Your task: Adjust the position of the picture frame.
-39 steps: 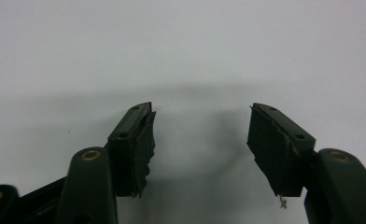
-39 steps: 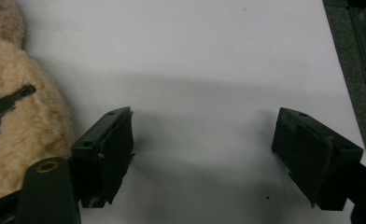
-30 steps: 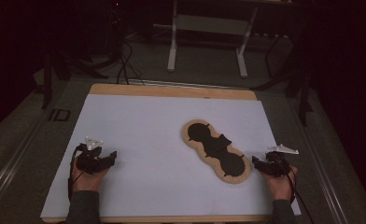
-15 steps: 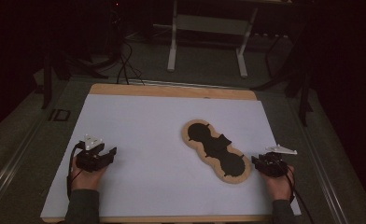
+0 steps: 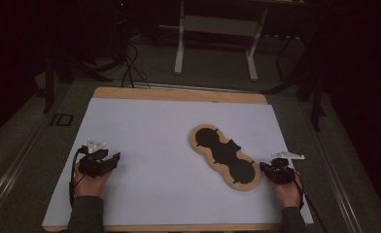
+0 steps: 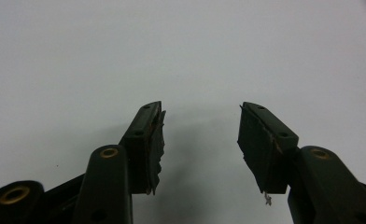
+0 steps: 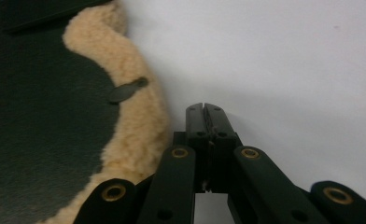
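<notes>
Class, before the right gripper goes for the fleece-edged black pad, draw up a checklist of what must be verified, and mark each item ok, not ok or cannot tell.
1. Right gripper open enough to take the edge: not ok, its jaws are pressed together.
2. Right gripper close to the peanut-shaped black pad with the tan fleece border: ok, it sits just beside the pad's near end in the high view.
3. Jaws touching the fleece: cannot tell; the right gripper view shows the tips beside it over the white table cover.
4. Left gripper free to help: ok, jaws open, nothing between them.
5. Pad lying flat: ok in the high view.
</notes>
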`<act>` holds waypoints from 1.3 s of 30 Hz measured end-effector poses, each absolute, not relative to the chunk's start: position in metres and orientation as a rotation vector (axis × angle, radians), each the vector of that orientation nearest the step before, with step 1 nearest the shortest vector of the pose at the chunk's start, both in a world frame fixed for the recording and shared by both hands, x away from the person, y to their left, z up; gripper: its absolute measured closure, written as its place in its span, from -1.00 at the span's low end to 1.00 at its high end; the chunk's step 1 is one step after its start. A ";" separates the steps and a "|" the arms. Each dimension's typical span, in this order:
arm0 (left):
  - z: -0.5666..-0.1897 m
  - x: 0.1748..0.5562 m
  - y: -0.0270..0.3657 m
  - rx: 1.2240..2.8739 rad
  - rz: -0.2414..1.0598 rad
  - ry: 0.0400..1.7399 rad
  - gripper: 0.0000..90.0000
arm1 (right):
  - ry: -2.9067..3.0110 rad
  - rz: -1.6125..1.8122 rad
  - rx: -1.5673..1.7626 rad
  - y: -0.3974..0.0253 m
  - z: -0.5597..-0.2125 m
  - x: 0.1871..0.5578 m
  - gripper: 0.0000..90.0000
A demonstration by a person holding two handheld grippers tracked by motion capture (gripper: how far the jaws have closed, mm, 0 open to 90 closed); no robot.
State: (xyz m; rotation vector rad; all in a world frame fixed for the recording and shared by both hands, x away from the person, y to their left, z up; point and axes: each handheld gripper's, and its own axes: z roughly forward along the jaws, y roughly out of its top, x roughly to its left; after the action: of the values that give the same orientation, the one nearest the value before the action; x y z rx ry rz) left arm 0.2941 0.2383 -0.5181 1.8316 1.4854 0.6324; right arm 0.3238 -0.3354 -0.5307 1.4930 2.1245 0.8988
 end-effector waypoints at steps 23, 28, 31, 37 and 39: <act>-0.519 0.295 0.235 1.847 0.598 1.479 0.13 | 2.219 0.944 1.447 -0.333 -0.530 0.318 1.00; -0.519 0.295 0.234 1.853 0.606 1.474 0.13 | 2.235 0.938 1.433 -0.330 -0.530 0.317 1.00; -0.519 0.295 0.233 1.857 0.608 1.470 0.13 | 2.249 0.936 1.422 -0.328 -0.529 0.316 1.00; -0.519 0.295 0.233 1.860 0.599 1.463 0.17 | 2.284 0.922 1.386 -0.322 -0.528 0.314 1.00; -0.519 0.294 0.233 1.860 0.597 1.460 0.19 | 2.298 0.919 1.371 -0.319 -0.528 0.314 1.00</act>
State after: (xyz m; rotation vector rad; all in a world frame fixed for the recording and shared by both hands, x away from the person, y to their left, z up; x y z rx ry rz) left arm 0.2944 0.2330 -0.5191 1.8601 1.4600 0.5974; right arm 0.3138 -0.3193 -0.5278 1.3711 2.2981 0.9189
